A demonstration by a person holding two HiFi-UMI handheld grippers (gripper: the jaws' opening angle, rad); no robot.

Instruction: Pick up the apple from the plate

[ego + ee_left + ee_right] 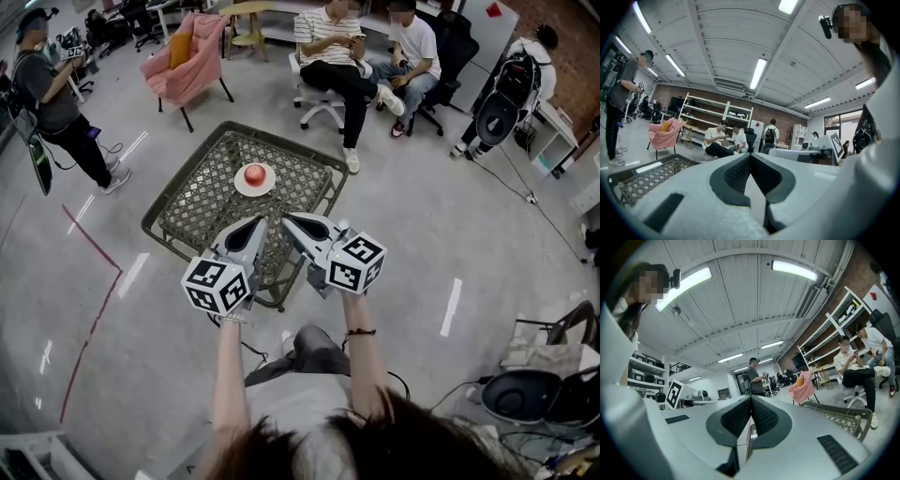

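Note:
A red apple (254,173) rests on a small white plate (254,189) at the middle of a low woven-top table (202,202). Both grippers are held side by side over the table's near edge, pointing level toward the plate and short of it. My left gripper (257,223) is shut with nothing in it; its jaws meet at the tip in the left gripper view (750,154). My right gripper (287,218) is shut and empty too, its pads together in the right gripper view (751,398). Neither gripper view shows the apple; each shows only a corner of the table (647,177) (843,416).
A pink chair (186,58) stands beyond the table at the left. Two people sit on chairs (337,58) behind the table. Another person (58,108) stands at the far left. A red tape line (94,309) crosses the floor. Cables and gear (534,394) lie at the right.

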